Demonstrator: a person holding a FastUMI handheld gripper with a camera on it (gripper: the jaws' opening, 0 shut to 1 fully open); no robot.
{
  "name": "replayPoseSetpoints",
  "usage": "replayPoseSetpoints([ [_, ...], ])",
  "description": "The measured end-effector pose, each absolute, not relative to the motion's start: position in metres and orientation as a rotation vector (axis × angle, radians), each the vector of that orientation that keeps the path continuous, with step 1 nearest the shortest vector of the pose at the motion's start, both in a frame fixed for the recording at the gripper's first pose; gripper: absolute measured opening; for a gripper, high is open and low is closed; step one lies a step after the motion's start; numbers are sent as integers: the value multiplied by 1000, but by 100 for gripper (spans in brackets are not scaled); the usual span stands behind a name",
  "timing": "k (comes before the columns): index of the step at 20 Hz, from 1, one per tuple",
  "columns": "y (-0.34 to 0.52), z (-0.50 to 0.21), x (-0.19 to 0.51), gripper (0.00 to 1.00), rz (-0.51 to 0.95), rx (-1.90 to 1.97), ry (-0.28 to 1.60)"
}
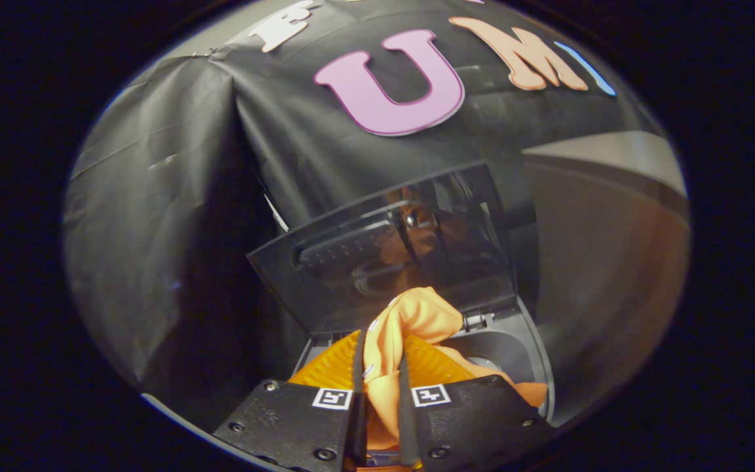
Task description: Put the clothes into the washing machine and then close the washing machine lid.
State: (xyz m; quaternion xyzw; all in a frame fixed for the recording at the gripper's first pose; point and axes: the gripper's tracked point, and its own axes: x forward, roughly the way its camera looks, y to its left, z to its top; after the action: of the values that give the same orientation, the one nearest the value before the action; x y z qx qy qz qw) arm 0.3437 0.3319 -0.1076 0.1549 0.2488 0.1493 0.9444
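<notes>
My gripper (pixel 381 357) is shut on an orange garment (pixel 413 318); the cloth is pinched between both fingers and bunches up just ahead of the tips, with more of it hanging to the right. Right beyond the fingers stands the washing machine (pixel 531 347), its grey top and round drum opening partly hidden by the cloth. The machine's dark see-through lid (pixel 351 262) is raised, tilted back toward the booth wall, and mirrors the gripper and cloth.
Black cloth wall (pixel 154 216) hangs behind and to the left of the machine. A brownish panel (pixel 607 262) with a pale top edge stands to the right of the machine.
</notes>
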Motion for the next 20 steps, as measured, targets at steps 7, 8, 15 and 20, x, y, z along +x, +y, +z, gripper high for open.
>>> replayPoseSetpoints([
  [7,330,-140,350,21,283,240,423],
  [8,334,-146,351,22,288,240,423],
  [15,355,-184,346,25,269,224,477],
  [20,365,-191,347,29,274,211,502],
])
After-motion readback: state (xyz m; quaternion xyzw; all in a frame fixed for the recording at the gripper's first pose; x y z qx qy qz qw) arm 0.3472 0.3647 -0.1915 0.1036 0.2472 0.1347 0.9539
